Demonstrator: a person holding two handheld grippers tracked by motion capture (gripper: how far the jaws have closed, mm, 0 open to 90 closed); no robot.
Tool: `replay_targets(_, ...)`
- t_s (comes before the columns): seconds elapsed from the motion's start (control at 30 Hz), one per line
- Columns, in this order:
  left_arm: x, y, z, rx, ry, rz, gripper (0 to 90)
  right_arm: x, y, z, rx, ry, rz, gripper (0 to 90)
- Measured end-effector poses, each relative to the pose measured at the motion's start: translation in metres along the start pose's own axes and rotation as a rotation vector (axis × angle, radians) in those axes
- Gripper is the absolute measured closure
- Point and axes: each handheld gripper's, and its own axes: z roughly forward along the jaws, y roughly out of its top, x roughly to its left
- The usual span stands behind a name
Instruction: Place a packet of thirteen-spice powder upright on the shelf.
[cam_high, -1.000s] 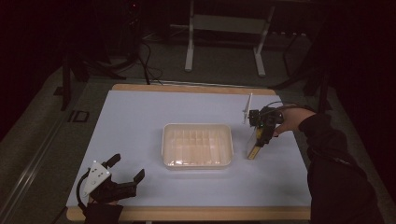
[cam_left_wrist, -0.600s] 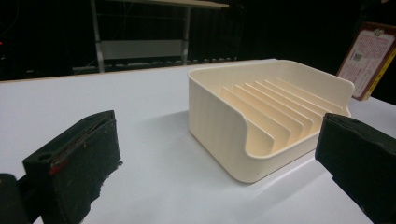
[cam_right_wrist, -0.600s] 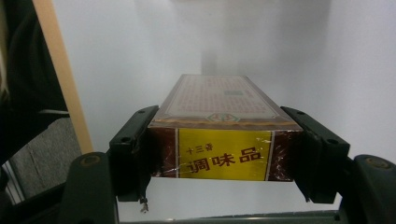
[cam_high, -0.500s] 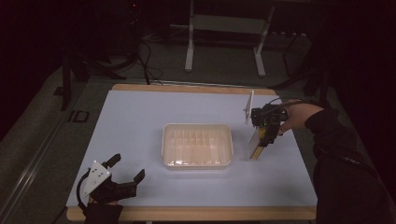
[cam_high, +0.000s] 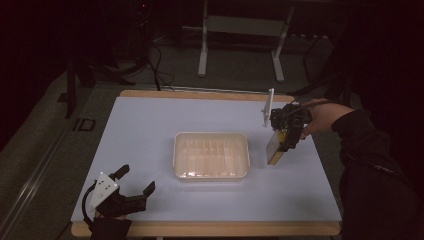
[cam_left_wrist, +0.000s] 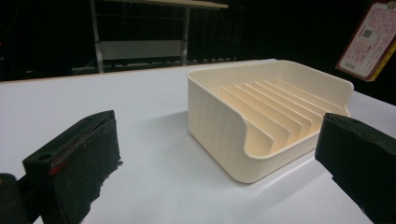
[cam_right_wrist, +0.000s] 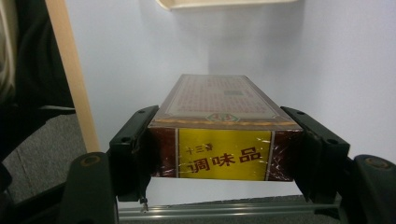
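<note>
A cream tray (cam_high: 211, 156) with upright ribs inside sits mid-table. To its right, my right gripper (cam_high: 286, 134) is shut on a brown and yellow box (cam_high: 276, 146), which hangs tilted just above the table with its lower end toward the front. In the right gripper view both jaws press the sides of the box (cam_right_wrist: 219, 116), whose yellow end faces the camera. My left gripper (cam_high: 131, 189) rests open at the table's front left corner, with nothing in it. The left gripper view shows the tray (cam_left_wrist: 261, 121) ahead between the wide-apart jaws and the box (cam_left_wrist: 371, 39) at upper right.
The white table (cam_high: 150, 130) has a wooden rim (cam_right_wrist: 70, 70), close beside the held box on the right. A person's dark sleeve (cam_high: 370, 150) reaches in from the right. Behind the table stand a metal frame (cam_high: 240, 30) and floor cables (cam_high: 155, 60).
My right gripper has lifted the box slightly off the table and shifted it a little to the right. The left gripper has stayed still.
</note>
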Motion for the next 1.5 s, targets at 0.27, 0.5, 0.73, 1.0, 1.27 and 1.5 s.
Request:
replay_targets(0.27, 0.0, 0.0, 0.001, 0.002, -0.001, 0.001, 0.0, 0.005, 0.006, -0.018, -0.017, -0.022, -0.011, 31.9)
replay_targets(0.5, 0.0, 0.0, 0.001, 0.004, -0.001, 0.003, 0.0, 0.01, 0.013, -0.031, -0.047, -0.038, -0.044, 31.9)
replay_targets(0.73, -0.001, 0.0, 0.001, 0.006, -0.008, 0.007, 0.0, 0.016, 0.021, -0.042, -0.083, -0.045, -0.059, 31.9)
replay_targets(1.0, -0.002, 0.0, 0.002, 0.004, -0.011, 0.021, 0.0, 0.019, 0.036, -0.041, -0.092, -0.042, -0.073, 31.9)
replay_targets(1.27, -0.003, 0.0, 0.002, 0.008, -0.017, 0.021, 0.0, 0.02, 0.052, -0.036, -0.099, -0.024, -0.09, 31.9)
replay_targets(1.5, -0.004, 0.0, 0.001, 0.01, -0.023, 0.026, 0.0, 0.021, 0.064, -0.033, -0.157, -0.006, -0.087, 31.9)
